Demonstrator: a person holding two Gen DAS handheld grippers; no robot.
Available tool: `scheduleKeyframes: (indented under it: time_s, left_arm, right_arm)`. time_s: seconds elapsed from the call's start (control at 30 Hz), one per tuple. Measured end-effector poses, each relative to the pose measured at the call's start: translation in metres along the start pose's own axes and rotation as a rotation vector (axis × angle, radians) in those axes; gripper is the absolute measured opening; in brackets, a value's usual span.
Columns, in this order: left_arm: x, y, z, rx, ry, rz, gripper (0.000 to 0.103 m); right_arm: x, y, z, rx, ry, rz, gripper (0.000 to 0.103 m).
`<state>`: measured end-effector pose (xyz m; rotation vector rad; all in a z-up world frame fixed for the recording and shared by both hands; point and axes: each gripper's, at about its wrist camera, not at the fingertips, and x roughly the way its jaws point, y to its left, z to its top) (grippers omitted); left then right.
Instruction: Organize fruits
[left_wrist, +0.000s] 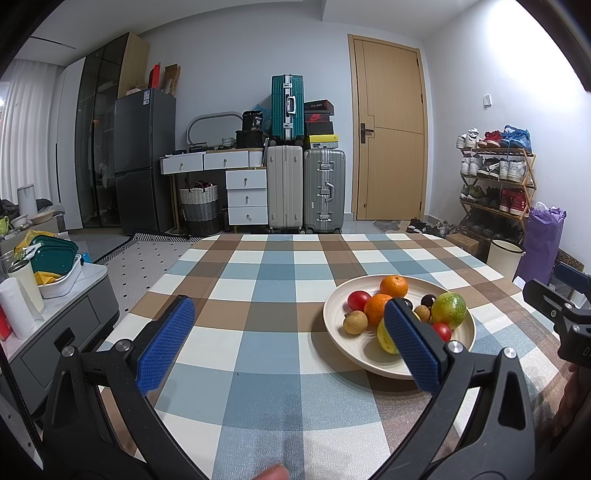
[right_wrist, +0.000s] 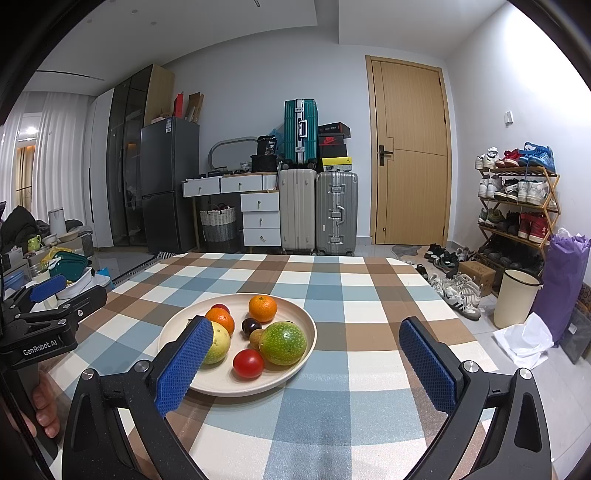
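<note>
1. Cream plate (right_wrist: 295, 354) on the checked tablecloth (right_wrist: 369, 295), centre-right of the table, holds all the fruit: two oranges, two red tomatoes (right_wrist: 248, 363), green-orange mottled fruit (right_wrist: 282, 342), yellow-green fruit, small brown and dark ones.
2. Left gripper (left_wrist: 288, 339) and right gripper (right_wrist: 301, 365): both spread wide, empty, above the table.
3. Readable: "GenRobot.AI" on the left gripper's body.

The room is bright, with soft white light from above. The wall beside the door (right_wrist: 410, 151) glows brightest. Shadows under the plate (right_wrist: 295, 354) on the table (right_wrist: 332, 280) are faint. Both pictures bend like a fishbowl, with black corners. Fruit by the plate looks slightly smeared in the left view.
</note>
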<state>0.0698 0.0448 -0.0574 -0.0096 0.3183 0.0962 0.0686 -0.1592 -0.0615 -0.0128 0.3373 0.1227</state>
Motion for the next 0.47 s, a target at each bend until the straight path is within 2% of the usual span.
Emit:
scheduleKeyframes:
  time_s: [0.47]
  left_arm:
    - [-0.0003, 0.0003, 0.0000, 0.000, 0.000, 0.000, 0.102]
  right_arm:
    - [0.0000, 0.0000, -0.0001, 0.000, 0.000, 0.000, 0.103]
